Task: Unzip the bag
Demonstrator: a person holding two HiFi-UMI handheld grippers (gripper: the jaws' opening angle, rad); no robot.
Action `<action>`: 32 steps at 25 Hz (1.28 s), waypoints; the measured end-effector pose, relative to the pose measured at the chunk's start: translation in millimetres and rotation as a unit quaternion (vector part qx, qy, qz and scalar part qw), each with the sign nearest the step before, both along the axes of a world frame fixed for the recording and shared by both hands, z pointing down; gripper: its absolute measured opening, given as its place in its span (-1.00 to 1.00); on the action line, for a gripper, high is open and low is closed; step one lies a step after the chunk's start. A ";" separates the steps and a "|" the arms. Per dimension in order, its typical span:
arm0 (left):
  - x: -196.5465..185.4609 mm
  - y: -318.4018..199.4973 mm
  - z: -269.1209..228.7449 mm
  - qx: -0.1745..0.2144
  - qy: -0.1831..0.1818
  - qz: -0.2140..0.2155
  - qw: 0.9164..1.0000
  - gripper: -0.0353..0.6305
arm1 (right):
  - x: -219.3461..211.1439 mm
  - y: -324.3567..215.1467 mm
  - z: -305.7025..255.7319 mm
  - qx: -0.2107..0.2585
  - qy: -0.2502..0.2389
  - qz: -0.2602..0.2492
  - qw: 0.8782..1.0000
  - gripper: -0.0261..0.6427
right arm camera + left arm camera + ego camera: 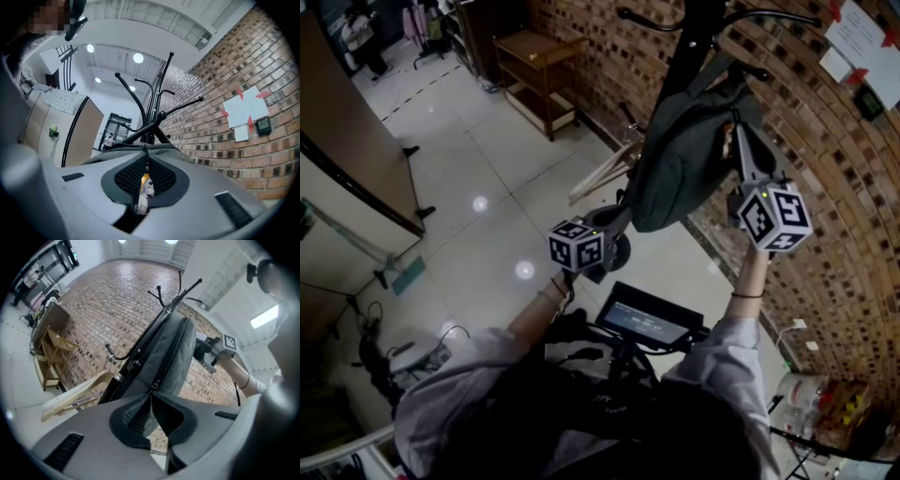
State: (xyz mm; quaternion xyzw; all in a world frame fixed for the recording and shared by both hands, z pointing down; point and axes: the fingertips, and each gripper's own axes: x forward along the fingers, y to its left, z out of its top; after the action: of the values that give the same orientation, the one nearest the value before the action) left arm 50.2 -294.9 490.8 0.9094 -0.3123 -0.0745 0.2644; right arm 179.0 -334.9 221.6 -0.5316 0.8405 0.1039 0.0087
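Note:
A grey bag hangs from a black coat stand in front of a brick wall. My left gripper is at the bag's lower left end. In the left gripper view its jaws are shut on the bag's fabric, just below where the zipper line ends. My right gripper is raised at the bag's upper right side. In the right gripper view it is shut on a small pull tag with a printed figure, which hangs from the zipper slider at the bag's top edge.
A wooden table stands against the wall farther back. Pale wooden slats lean beside the stand's foot. Papers are taped to the brick wall. A screen sits at the person's chest. The tiled floor stretches to the left.

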 end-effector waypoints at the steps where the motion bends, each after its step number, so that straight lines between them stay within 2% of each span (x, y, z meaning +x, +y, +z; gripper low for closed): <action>1: -2.1 0.6 -5.3 0.000 0.013 -0.005 1.000 -0.87 | 1.0 1.8 1.3 -0.001 -0.007 -0.002 1.000 -0.84; 3: -6.4 0.8 -17.2 0.004 0.031 -0.011 0.999 -0.87 | 1.4 6.0 3.7 -0.004 -0.021 -0.008 1.000 -0.84; 7: -17.1 -2.1 -38.3 0.034 0.022 -0.031 0.999 -0.87 | -3.3 18.4 11.5 -0.005 -0.027 -0.016 0.999 -0.84; 13: -30.9 0.6 -65.8 0.060 0.030 -0.056 0.996 -0.87 | -7.9 41.3 36.0 -0.015 -0.045 -0.019 0.999 -0.84; 25: -40.0 46.7 -77.5 0.066 0.032 -0.090 0.993 -0.87 | -11.0 104.0 130.4 -0.074 -0.092 -0.015 0.993 -0.94; 32: -31.1 82.5 -67.4 0.056 0.011 -0.096 0.994 -0.87 | -15.0 144.8 183.9 -0.117 -0.113 -0.020 0.986 -0.94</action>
State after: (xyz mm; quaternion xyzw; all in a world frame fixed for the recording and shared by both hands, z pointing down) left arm 19.1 -212.4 423.4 0.8876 -0.3907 -0.1274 0.2081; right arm 163.9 -190.1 405.6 -0.5207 0.8508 -0.0561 0.0429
